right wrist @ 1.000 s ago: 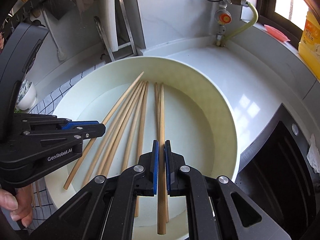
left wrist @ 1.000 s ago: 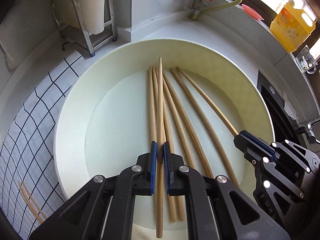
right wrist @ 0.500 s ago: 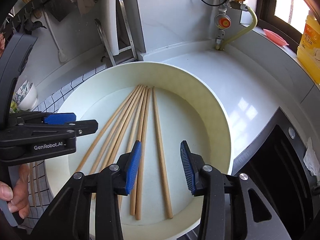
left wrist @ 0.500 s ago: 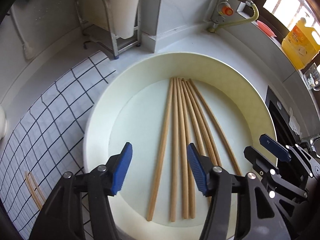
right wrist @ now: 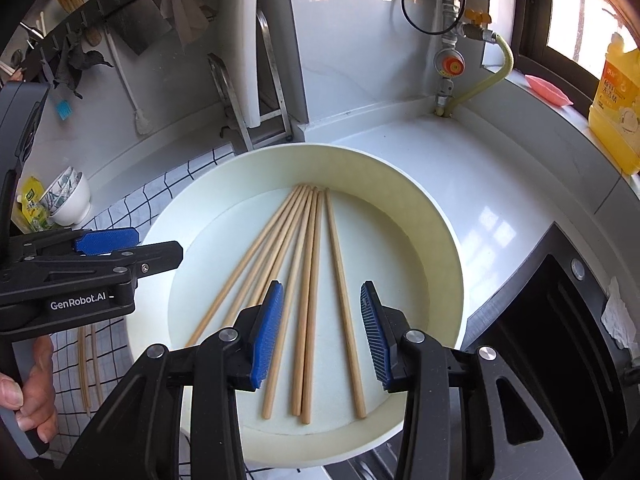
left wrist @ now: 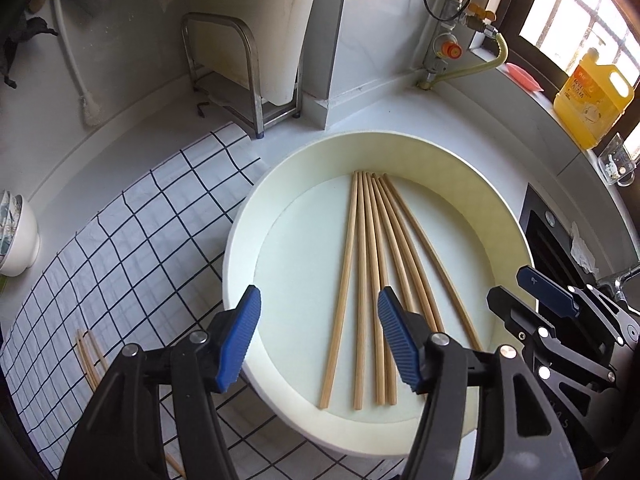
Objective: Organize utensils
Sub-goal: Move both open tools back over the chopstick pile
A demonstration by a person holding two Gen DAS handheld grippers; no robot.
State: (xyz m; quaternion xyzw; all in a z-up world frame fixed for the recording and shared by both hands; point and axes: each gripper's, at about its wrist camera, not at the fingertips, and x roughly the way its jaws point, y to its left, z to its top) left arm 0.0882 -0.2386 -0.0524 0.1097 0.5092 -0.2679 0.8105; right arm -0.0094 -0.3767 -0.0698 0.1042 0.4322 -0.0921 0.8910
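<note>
Several wooden chopsticks (left wrist: pixel 362 260) (right wrist: pixel 308 264) lie fanned out flat in a wide cream basin (left wrist: pixel 384 137) (right wrist: pixel 304 149), their far tips close together. My left gripper (left wrist: pixel 316 296) hangs open above the basin's near left rim, with nothing between its blue pads. Over the near part of the basin my right gripper (right wrist: pixel 321 286) is open too, chopsticks lying below the gap and untouched. Each gripper shows in the other's view: the right gripper (left wrist: pixel 520 292) at the basin's right, the left gripper (right wrist: pixel 132 244) at its left. Two more chopsticks (left wrist: pixel 90 356) (right wrist: pixel 86 368) rest on the checked cloth.
A white checked cloth (left wrist: pixel 132 240) covers the counter left of the basin, with a patterned bowl (left wrist: pixel 16 236) at its far edge. A metal rack (left wrist: pixel 240 80) stands behind. A yellow bottle (left wrist: pixel 592 100) sits on the sill. A black sink (right wrist: pixel 560 340) drops off at the right.
Both grippers were shut on a chopstick each; both have opened and let go. The chopsticks now lie in the basin, and both grippers have lifted up and back.
</note>
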